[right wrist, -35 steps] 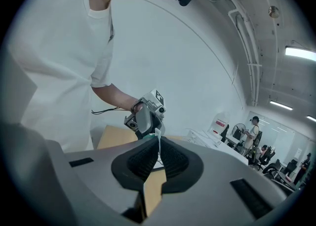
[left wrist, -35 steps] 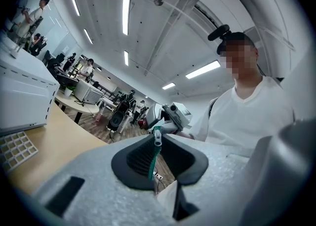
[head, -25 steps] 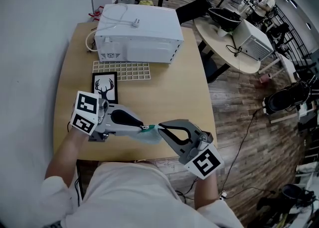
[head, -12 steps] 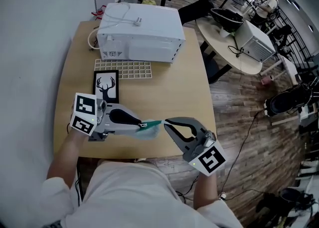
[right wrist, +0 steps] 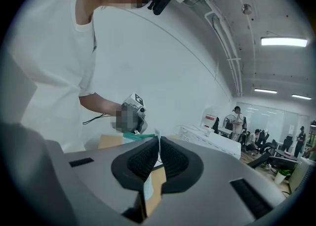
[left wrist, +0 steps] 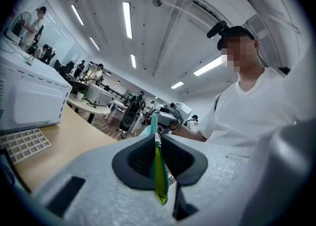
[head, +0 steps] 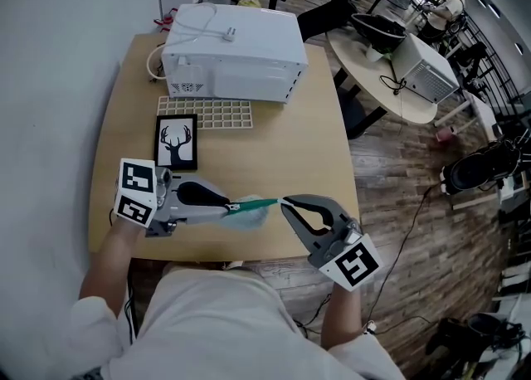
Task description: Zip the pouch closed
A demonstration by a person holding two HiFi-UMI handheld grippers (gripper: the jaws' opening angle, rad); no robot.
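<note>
Here left gripper [head: 232,206] and right gripper [head: 286,202] fingers clamp the pouch [head: 250,215], with deer picture [head: 176,142] and tray [head: 205,113] beyond.

- the pouch [head: 251,212] spans the gap from the left gripper [head: 231,206] to the right gripper [head: 285,202], so nothing can pass between the tips.
- beyond both grippers lies a wide stretch of bare table [head: 282,150].
- a frame [head: 176,142] lies flat just beyond the left gripper, with a grid tray [head: 203,114] past it; both are low.
- a tall white box [head: 232,51] blocks the far end.
- a wall [head: 50,80] closes the left gripper's outer side.
- the table edge is near the right gripper's outer side, with open floor [head: 398,204] beyond it.
- the person's torso [head: 224,320] fills the space behind both grippers.
</note>
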